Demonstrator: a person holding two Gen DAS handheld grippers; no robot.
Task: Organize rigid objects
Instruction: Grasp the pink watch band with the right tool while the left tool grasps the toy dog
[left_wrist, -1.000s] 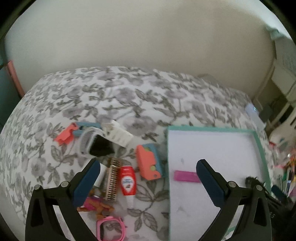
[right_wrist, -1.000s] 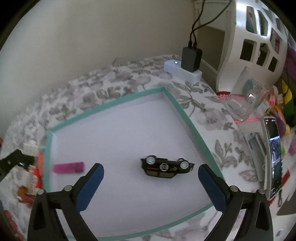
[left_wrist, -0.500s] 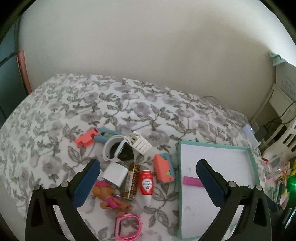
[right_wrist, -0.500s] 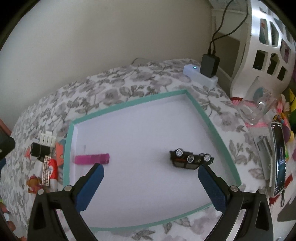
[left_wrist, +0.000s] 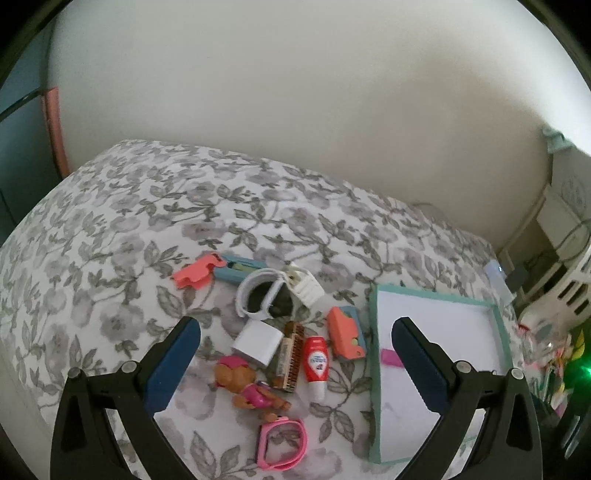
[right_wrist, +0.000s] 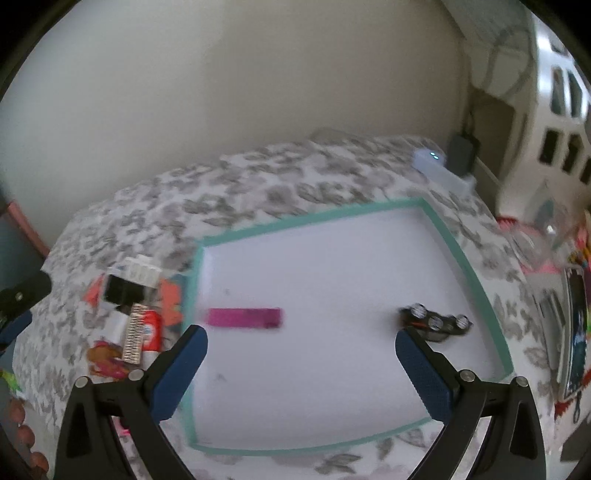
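Observation:
A pile of small objects lies on the floral bedspread: a white watch (left_wrist: 258, 299), a white cube charger (left_wrist: 256, 341), a brown comb-like bar (left_wrist: 290, 356), a red tube (left_wrist: 316, 360), a coral case (left_wrist: 345, 332), a toy dog (left_wrist: 247, 384) and a pink watch (left_wrist: 282, 445). My left gripper (left_wrist: 295, 365) hangs open above them. The teal-rimmed white tray (right_wrist: 461, 251) holds a magenta bar (right_wrist: 243, 317) and an overturned black toy car (right_wrist: 436, 323). Over the tray my right gripper (right_wrist: 301, 369) is open and empty.
A coral clip (left_wrist: 197, 273) and a blue bar (left_wrist: 240, 267) lie at the pile's far side. A white charger block (right_wrist: 439, 168) and white shelving (right_wrist: 554, 110) stand beyond the tray. A phone (right_wrist: 578, 325) and clutter lie right of the tray. A wall runs behind the bed.
Both grippers have pulled back and up, so the objects and tray look smaller. The right view has swung left, bringing the object pile more into sight. Nothing was grasped.

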